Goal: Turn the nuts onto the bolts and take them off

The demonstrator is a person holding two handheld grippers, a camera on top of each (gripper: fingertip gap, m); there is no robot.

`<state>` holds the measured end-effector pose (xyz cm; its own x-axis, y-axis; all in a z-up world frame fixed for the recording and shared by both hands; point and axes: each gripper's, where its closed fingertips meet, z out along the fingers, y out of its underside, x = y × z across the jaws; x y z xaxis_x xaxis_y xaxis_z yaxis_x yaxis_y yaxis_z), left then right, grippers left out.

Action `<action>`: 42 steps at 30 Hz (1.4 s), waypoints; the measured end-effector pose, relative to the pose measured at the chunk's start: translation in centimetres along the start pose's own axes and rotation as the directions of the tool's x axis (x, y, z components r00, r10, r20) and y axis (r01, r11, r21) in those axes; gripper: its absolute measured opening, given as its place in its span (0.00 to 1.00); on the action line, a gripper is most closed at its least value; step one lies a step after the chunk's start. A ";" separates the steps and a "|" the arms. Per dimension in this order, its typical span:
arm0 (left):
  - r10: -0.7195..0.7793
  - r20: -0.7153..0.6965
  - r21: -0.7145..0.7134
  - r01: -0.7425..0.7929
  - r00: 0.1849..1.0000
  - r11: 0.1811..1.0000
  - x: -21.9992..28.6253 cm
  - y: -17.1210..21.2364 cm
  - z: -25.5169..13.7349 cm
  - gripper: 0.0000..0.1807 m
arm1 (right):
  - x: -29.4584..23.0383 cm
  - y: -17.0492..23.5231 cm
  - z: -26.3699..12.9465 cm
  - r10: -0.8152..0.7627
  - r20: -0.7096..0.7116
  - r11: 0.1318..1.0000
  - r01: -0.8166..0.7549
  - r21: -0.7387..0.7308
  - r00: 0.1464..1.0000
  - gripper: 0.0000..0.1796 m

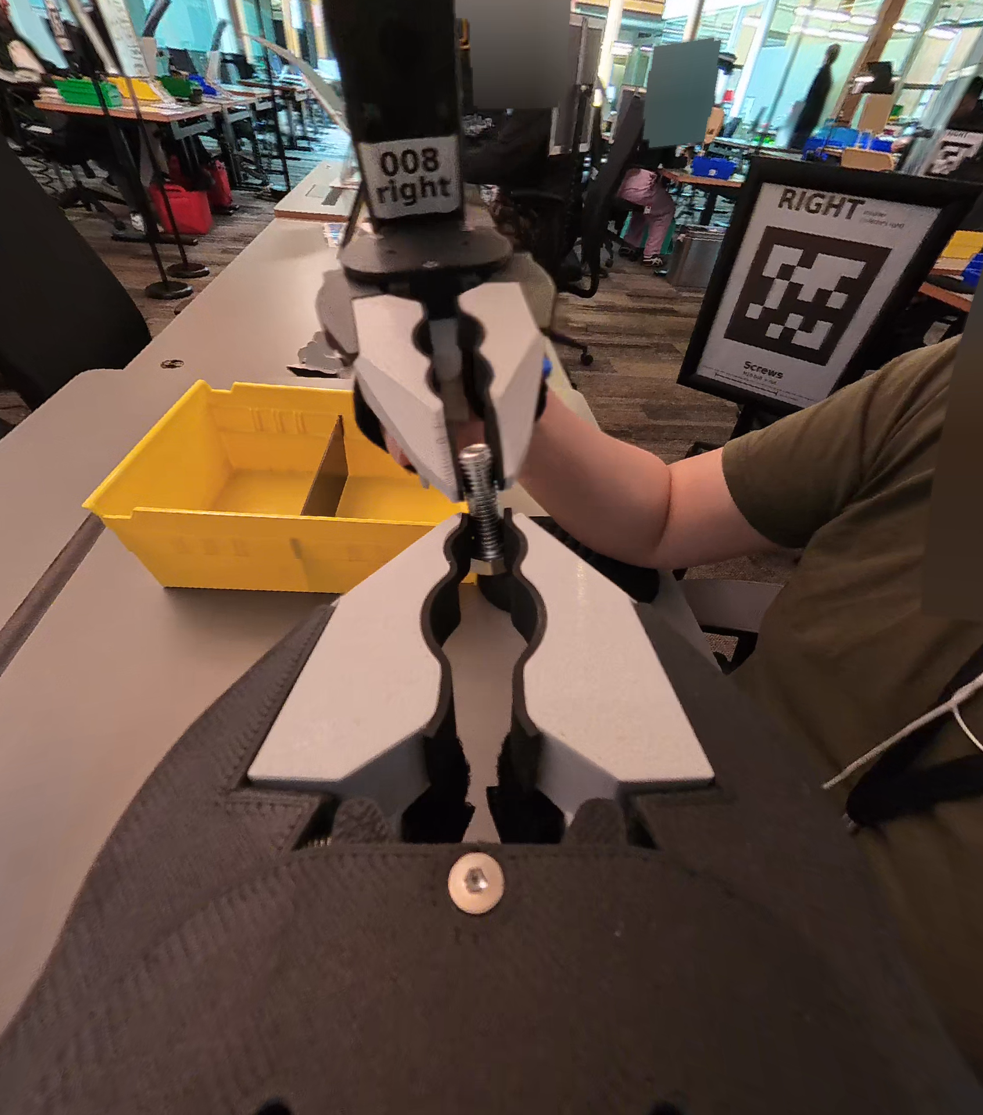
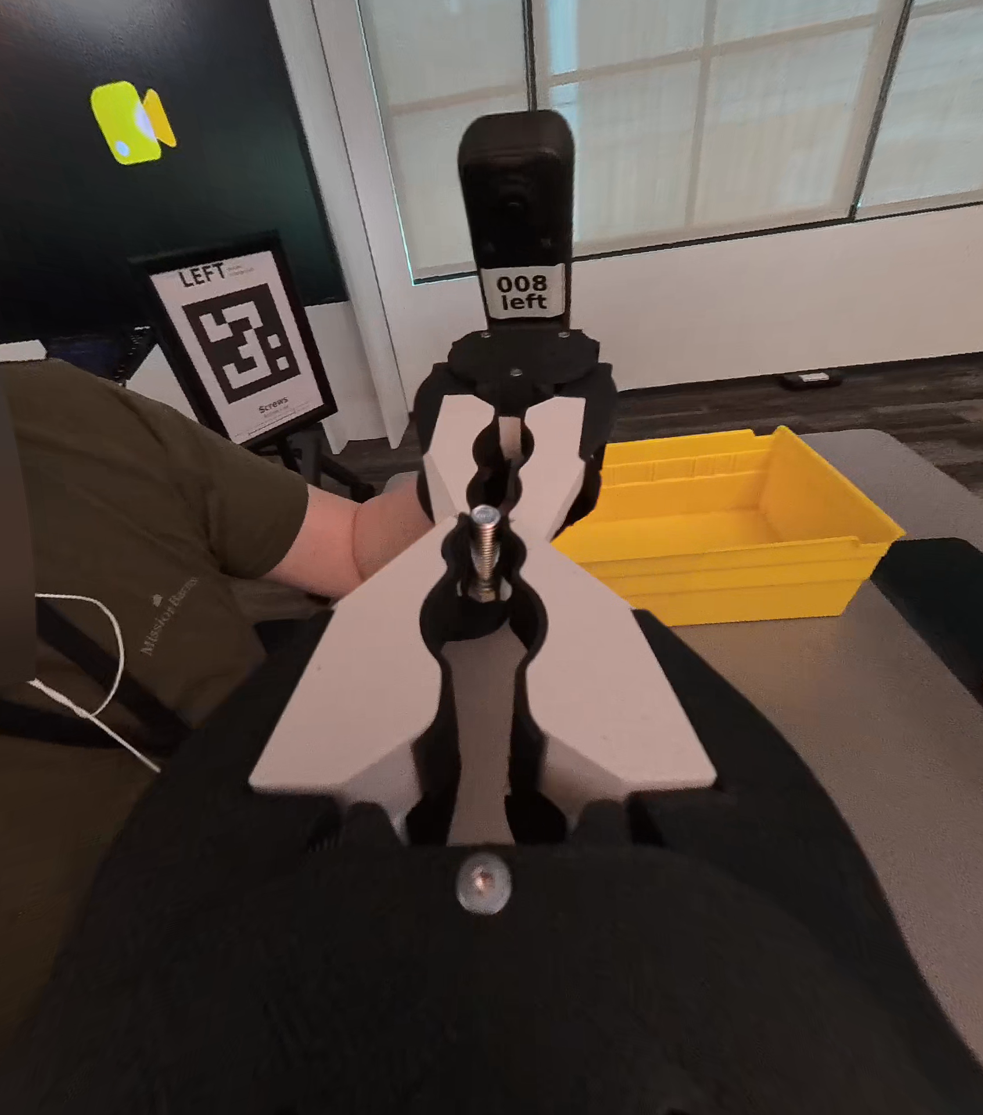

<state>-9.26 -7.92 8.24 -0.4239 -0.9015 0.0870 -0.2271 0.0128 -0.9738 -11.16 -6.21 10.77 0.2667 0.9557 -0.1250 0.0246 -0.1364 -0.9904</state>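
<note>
A silver threaded bolt (image 1: 480,513) stands upright in the air between my two grippers, which face each other above the grey table (image 1: 54,694). A hex piece (image 1: 489,567) sits at the bolt's lower end; I cannot tell whether it is the head or a nut. My left gripper (image 1: 484,524) is closed around the bolt's lower part. My right gripper (image 1: 474,482) meets it from the far side, closed on the shank. In the right wrist view the bolt (image 2: 483,555) sits between the right gripper's (image 2: 483,534) tips, with the left gripper (image 2: 492,510) just behind.
A yellow bin (image 1: 133,513) with a divider stands on the table behind the grippers; it also shows in the right wrist view (image 2: 718,579). A person's arm (image 1: 628,501) reaches in. Framed marker boards (image 1: 809,289) (image 2: 241,344) stand off the table. A black pad (image 2: 960,615) lies at the right. Left and right tips are no more than a few centimetres apart.
</note>
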 end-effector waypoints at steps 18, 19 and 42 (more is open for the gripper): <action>0.064 0.605 0.025 -0.099 0.794 0.995 -7.6 -2.9 -13.0 0.21 | 19.0 19.9 -30.3 -0.364 -0.879 0.581 -0.663 -0.473 0.309 0.05; 0.061 0.616 0.021 -0.094 0.785 0.995 -7.7 -2.9 -13.6 0.21 | 19.3 21.2 -30.4 -0.354 -0.880 0.547 -0.694 -0.469 0.315 0.05; -0.120 0.848 -0.302 0.656 0.516 0.691 -17.1 19.3 -24.6 0.15 | 16.0 7.8 -27.9 -0.307 -0.917 0.882 -0.286 -0.374 0.255 0.10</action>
<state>-27.98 18.45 -6.89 0.5520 -0.8337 -0.0167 -0.6999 -0.4523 -0.5528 20.23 0.74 2.75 0.9440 0.0461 0.3268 0.3063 -0.4910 -0.8155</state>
